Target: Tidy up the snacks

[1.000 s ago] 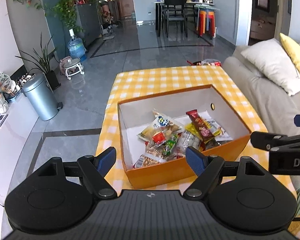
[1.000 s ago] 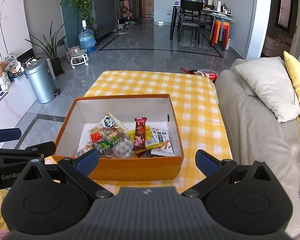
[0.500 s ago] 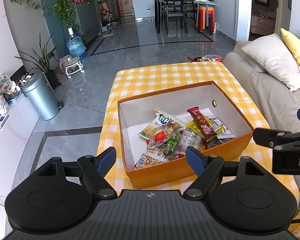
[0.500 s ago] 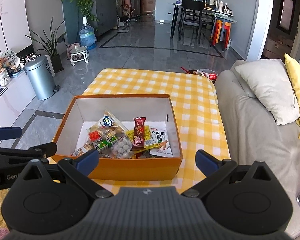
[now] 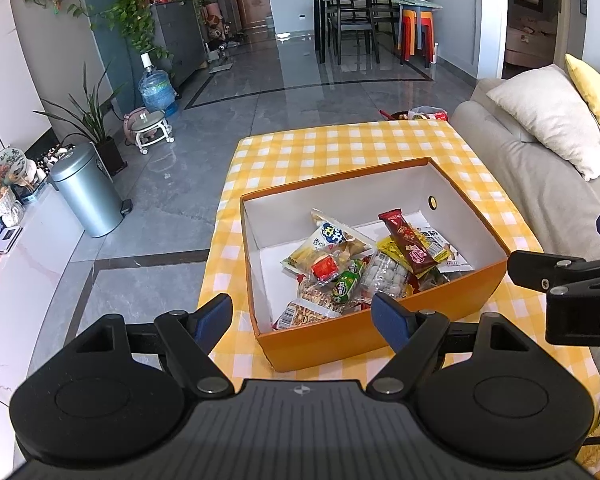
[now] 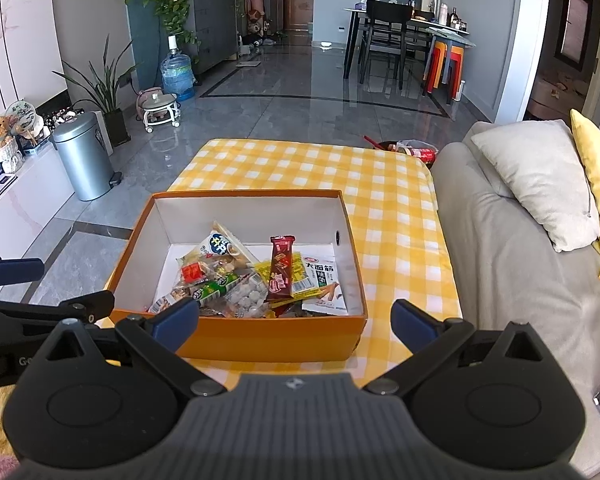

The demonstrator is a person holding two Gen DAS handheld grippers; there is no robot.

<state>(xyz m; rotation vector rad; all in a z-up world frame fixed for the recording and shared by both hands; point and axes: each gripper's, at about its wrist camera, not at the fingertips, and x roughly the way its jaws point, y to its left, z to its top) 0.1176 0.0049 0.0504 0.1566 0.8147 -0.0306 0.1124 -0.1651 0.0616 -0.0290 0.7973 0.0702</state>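
Observation:
An orange box [image 5: 380, 334] [image 6: 268, 336] with a white inside stands on the yellow checked table [image 5: 340, 148] [image 6: 384, 200]. Several snack packets lie piled in it, among them a dark red bar [image 5: 408, 240] [image 6: 281, 268] on top and a white packet with blue print [image 5: 330, 238] [image 6: 218, 245]. My left gripper [image 5: 302, 312] is open and empty, held back from the box's near left corner. My right gripper [image 6: 294, 316] is open and empty, held back from the box's near wall. Each gripper shows at the edge of the other's view.
A grey sofa [image 6: 512, 240] with a white cushion [image 6: 540, 176] and a yellow cushion runs along the table's right side. A metal bin [image 5: 86, 194] stands on the floor at left. A red packet [image 6: 418, 150] lies beyond the table's far right corner.
Both grippers have drawn back and up a little from the box, so it looks slightly smaller and farther. Both stay open. The snacks have not moved.

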